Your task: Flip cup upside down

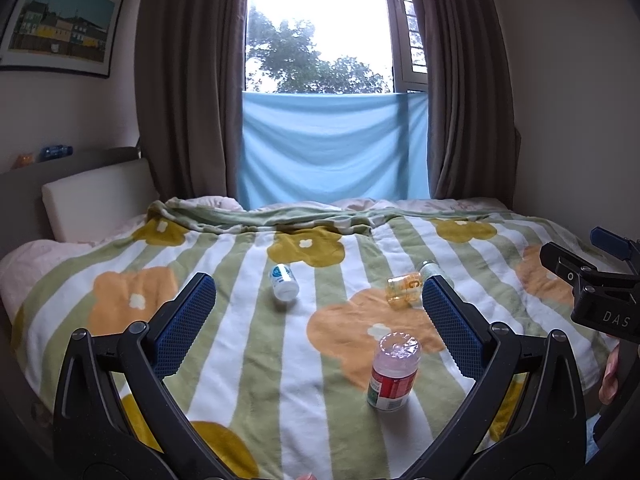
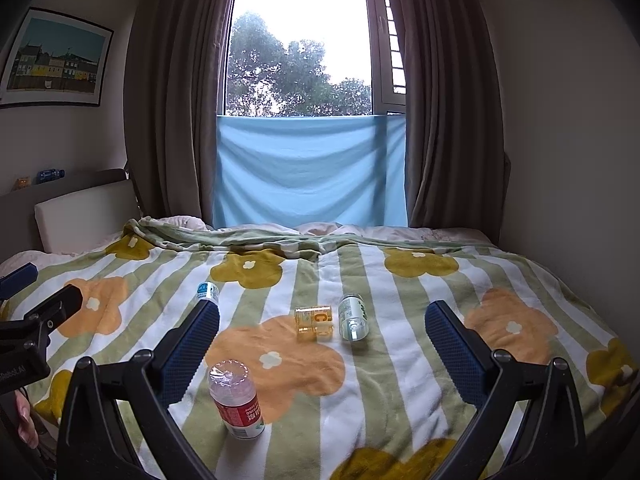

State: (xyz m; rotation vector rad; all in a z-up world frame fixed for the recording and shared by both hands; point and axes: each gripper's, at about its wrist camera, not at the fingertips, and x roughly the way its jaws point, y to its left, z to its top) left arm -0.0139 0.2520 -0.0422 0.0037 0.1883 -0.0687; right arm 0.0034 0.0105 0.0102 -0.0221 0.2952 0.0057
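A clear plastic container with a red label (image 1: 394, 372) (image 2: 236, 400) stands on the flowered blanket, its dimpled clear end up. An amber container (image 1: 404, 288) (image 2: 314, 322) lies on its side farther back. Beside it lies a clear one with a green label (image 2: 353, 322). A white bottle with a blue label (image 1: 284, 282) (image 2: 208, 292) lies to the left. My left gripper (image 1: 319, 282) is open and holds nothing, with the red-labelled container low between its fingers. My right gripper (image 2: 324, 308) is open too, framing the amber and green ones.
The striped blanket (image 1: 248, 360) covers the bed up to a headboard (image 1: 96, 196) on the left and curtains (image 1: 188, 80) at the window behind. The other gripper shows at the edge of each view, with a hand (image 1: 610, 376) (image 2: 26, 420) on it.
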